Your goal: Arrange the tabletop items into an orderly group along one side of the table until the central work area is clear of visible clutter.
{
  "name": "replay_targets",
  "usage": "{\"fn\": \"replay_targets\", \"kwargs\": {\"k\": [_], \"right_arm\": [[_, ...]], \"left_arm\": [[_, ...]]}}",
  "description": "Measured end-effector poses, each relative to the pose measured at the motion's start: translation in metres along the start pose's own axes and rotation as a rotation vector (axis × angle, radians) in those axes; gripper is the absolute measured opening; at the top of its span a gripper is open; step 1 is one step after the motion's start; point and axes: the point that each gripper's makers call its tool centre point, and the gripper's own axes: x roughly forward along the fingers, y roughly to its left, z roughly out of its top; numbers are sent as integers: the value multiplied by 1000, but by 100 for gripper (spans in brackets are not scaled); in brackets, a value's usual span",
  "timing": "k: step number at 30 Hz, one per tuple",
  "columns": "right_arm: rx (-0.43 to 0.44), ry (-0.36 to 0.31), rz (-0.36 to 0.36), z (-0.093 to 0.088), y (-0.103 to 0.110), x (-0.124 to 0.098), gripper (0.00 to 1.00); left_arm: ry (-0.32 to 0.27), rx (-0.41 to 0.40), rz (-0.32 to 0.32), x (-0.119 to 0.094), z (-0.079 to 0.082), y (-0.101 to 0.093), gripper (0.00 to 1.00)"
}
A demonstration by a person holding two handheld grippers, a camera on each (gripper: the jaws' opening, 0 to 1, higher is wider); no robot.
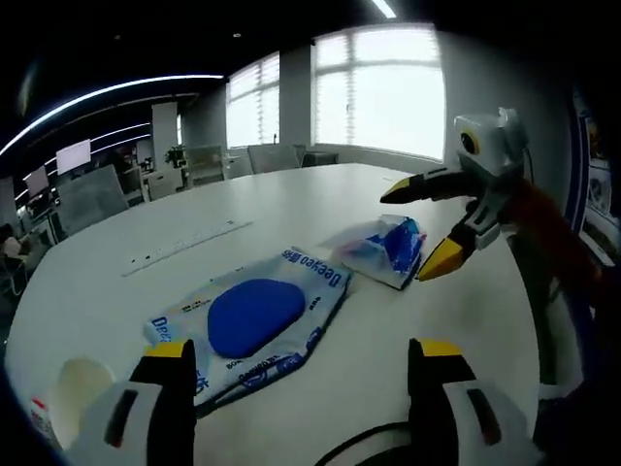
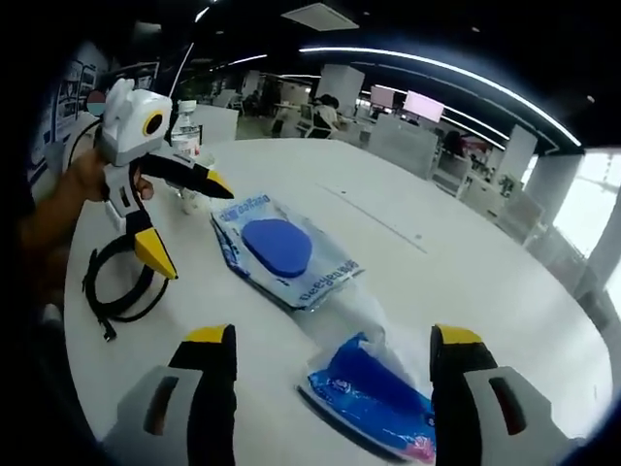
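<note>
My left gripper (image 2: 179, 228): white housing, black jaws with yellow tips, yellow-ringed round lens. My right gripper (image 1: 427, 228): same white body, black-and-yellow jaws; orange sleeve (image 1: 543, 228) behind it.

"Deeyeo" on wipes pack (image 1: 254, 320)

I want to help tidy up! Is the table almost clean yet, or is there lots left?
Lots left. Nothing looks grouped yet: the wipes pack, the blue packet and the black cable lie spread across the white table. Both the left gripper and the right gripper have open, empty jaws, the right one beside the blue packet. Everything needs moving to one side.
</note>
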Motion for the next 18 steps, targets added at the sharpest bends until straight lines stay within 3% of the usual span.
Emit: {"fn": "replay_targets", "kwargs": {"k": [3,10,18], "right_arm": [[-15,11,20,0,15,4,74],[-16,8,51,3,20,7,67],[-19,14,88,1,28,17,59]], "left_arm": [[24,-12,6,2,-4,11,84],[28,-20,36,2,-4,25,84],[37,-11,50,5,-6,27,84]]}}
